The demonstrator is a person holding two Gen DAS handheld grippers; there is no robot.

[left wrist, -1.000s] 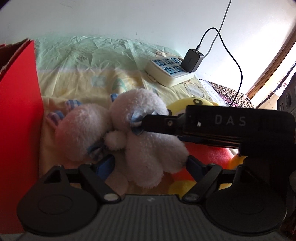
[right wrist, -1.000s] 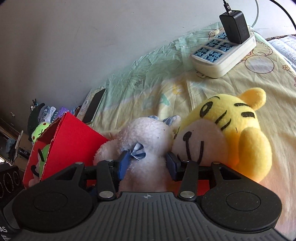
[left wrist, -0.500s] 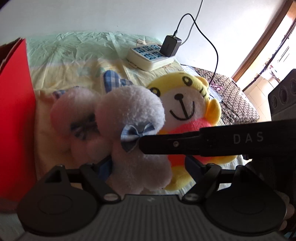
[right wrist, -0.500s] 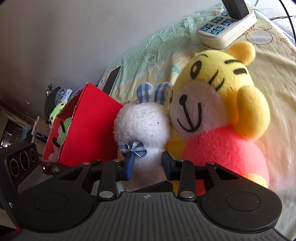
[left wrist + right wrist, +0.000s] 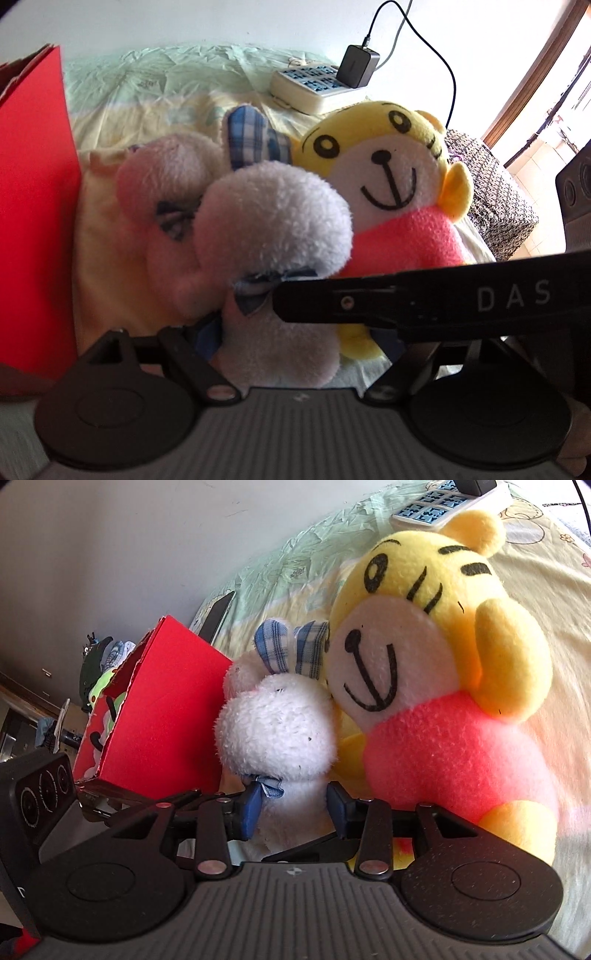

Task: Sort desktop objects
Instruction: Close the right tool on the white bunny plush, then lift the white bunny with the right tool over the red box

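Note:
A white plush rabbit [image 5: 275,723] with blue plaid ears and a bow leans against a yellow tiger plush [image 5: 436,672] in a pink shirt on the bedsheet. My right gripper [image 5: 291,808] is shut on the white plush rabbit's body below the bow. In the left wrist view the rabbit [image 5: 273,229] fills the middle, with the tiger [image 5: 384,173] behind it and a second pale plush [image 5: 166,206] to its left. My left gripper [image 5: 295,343] stands around the rabbit's lower body with its jaws apart. The right gripper's arm [image 5: 424,299] crosses in front.
A red cardboard box [image 5: 162,709] with a green toy inside stands left of the rabbit, and shows at the left edge in the left wrist view [image 5: 33,206]. A white power strip [image 5: 314,85] with a black charger lies by the wall. A phone [image 5: 216,614] lies beyond the box.
The rabbit has been lifted upright off the sheet in my right gripper, and the tiger plush has come up into view beside it. Both cameras have drawn closer to the plushes.

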